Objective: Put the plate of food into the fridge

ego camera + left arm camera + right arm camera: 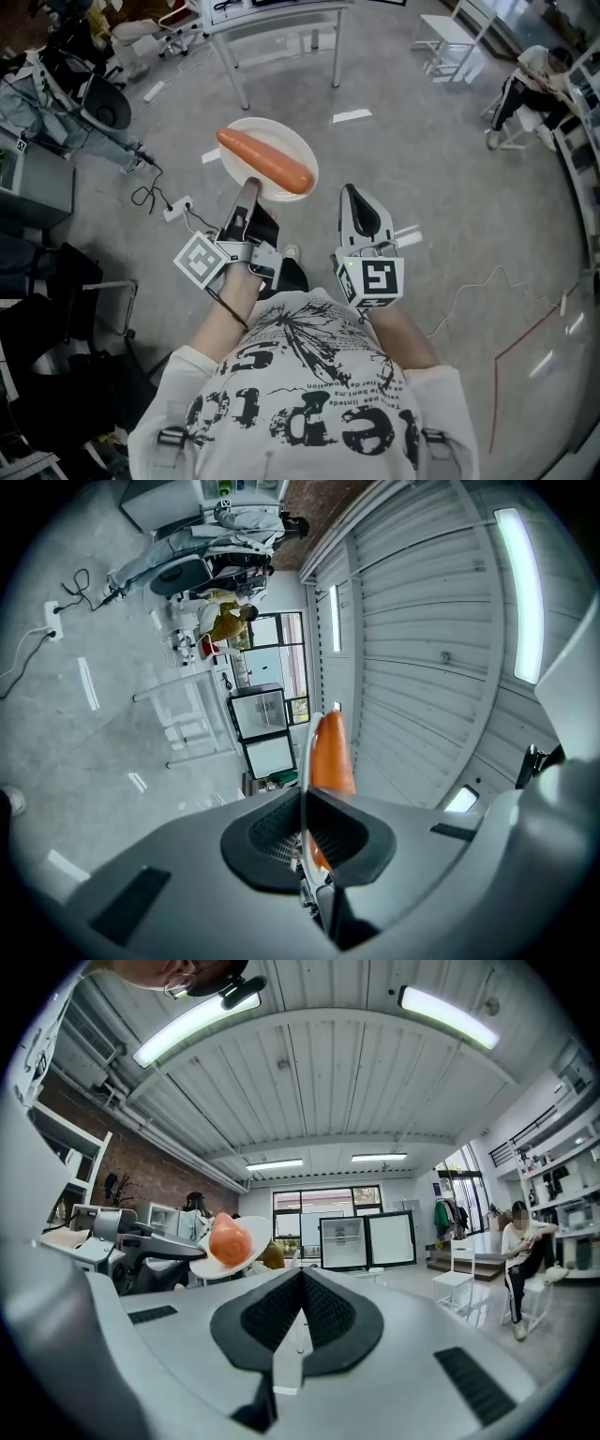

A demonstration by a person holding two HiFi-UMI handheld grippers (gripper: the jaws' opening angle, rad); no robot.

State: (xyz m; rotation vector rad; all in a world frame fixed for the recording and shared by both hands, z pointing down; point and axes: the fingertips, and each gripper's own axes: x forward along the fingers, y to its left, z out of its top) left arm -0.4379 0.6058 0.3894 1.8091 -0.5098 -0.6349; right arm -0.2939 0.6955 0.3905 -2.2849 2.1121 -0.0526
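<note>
A white plate [281,141] carries a long orange piece of food [265,159] and hangs in the air over the floor. My left gripper [249,185] is shut on the plate's near rim. In the left gripper view the plate [302,761] shows edge-on between the jaws, with the orange food [330,752] beyond it. My right gripper [351,190] hovers to the right of the plate, shut with nothing in it. In the right gripper view the plate [246,1230] and the food [228,1239] appear at the left. Two glass-door fridges [366,1239] stand far ahead.
A white metal-legged table [281,23] stands ahead, with a white bench [448,37] and a seated person [530,80] at the right. A power strip [178,208] with cables lies on the floor at the left, near office chairs [103,103].
</note>
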